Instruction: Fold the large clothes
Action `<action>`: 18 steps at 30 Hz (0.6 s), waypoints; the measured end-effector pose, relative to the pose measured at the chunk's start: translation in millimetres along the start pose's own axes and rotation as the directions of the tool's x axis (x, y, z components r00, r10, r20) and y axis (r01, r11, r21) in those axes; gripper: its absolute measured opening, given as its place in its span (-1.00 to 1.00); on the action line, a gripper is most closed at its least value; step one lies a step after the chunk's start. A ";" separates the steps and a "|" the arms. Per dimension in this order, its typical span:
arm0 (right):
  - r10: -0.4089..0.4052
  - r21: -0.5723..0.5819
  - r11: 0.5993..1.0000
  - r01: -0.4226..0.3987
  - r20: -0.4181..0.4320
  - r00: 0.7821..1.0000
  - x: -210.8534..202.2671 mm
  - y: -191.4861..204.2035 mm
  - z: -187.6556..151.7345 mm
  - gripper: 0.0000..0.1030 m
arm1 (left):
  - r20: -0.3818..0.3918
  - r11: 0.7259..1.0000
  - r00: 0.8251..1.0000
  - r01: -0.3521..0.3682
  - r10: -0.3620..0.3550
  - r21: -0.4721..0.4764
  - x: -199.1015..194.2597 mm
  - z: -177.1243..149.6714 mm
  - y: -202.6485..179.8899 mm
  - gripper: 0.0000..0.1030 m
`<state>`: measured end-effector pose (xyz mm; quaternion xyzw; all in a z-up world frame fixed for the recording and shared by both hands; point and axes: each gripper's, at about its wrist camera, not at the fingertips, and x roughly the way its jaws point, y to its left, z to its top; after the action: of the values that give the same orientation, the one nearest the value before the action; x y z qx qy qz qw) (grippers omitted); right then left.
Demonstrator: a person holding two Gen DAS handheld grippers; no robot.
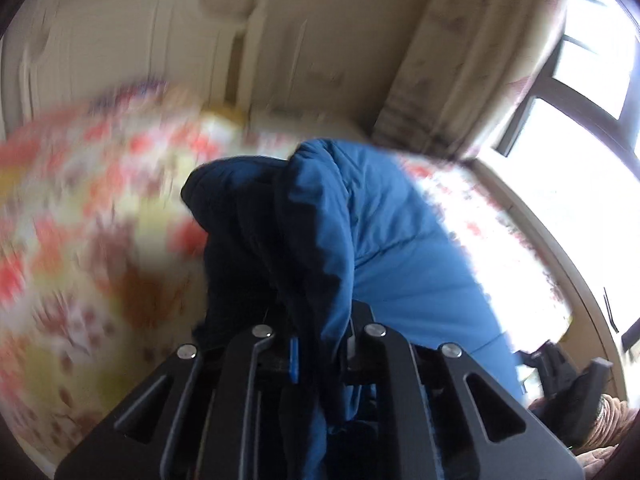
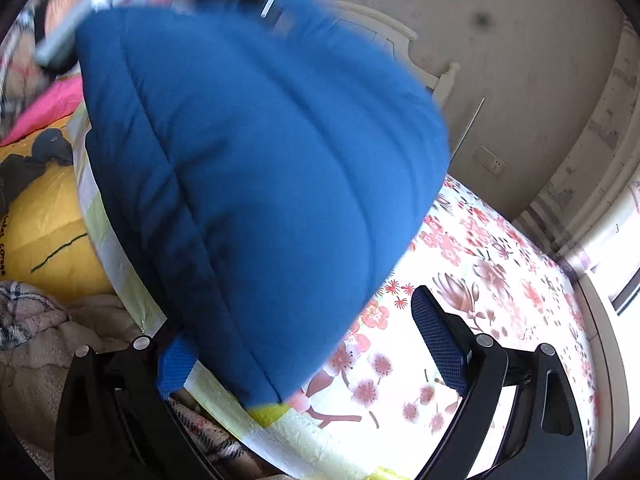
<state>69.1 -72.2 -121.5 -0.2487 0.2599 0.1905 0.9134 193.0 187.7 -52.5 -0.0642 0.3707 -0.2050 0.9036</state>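
Left gripper (image 1: pixel 320 344): pointed downward and forward over the bed, fingers drawn nearly together on a bunched fold of the blue padded garment (image 1: pixel 400 248); fabric runs down between the fingers and hides the pads.
Left fingers: only the linkage and pivot bolts show; narrow gap, packed with blue cloth.
Right gripper (image 2: pixel 312 356): tilted down toward the bed, rolled so its left finger sits lower in the right wrist view than its right one; fingers spread wide, holding nothing.
Right fingers (image 2: pixel 438 344): blue textured pad of one finger stands free above the bedsheet; the other pad sits at the lower hem of the garment, whether touching cannot be told.
Blue padded garment (image 2: pixel 260 152): lifted, hanging as a broad quilted panel in front of the right gripper, its lower edge reaching down toward the near side of the bed; top edge blurred.
Floral bedsheet (image 2: pixel 480 280): spread over the bed, white with pink and red flowers, a pale green and yellow border along the near side.
Yellow quilt (image 2: pixel 44 232): left of the bed, with dark clothing lying on it.
Pink cloth (image 2: pixel 48 108): beyond the yellow quilt, partly hidden by the garment.
Curtain (image 1: pixel 460 72): patterned, hanging beside the bright window (image 1: pixel 592 60).
Headboard (image 2: pixel 400 36): white, against the wall behind the garment.
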 end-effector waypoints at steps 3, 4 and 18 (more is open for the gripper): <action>0.016 0.009 1.000 -0.016 -0.007 1.000 2.6 -3.2 1.0 0.70 | 0.040 0.979 0.988 0.155 -0.151 -0.131 6.3 -16.4 39.1 -0.65; 0.026 0.004 1.000 -0.026 -0.013 1.000 1.7 -4.6 2.4 0.70 | 0.045 0.980 0.988 0.150 -0.145 -0.132 6.1 -17.1 39.7 -0.62; 0.296 0.071 0.942 -0.328 0.285 0.912 -49.0 -18.0 102.1 0.67 | 0.070 0.997 0.995 -0.070 0.068 0.023 2.8 -27.5 4.6 -0.37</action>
<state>77.6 -40.9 -11.4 -0.1215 0.1799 0.3507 0.9110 177.1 191.7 -75.3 -0.0470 0.3386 -0.1761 0.9231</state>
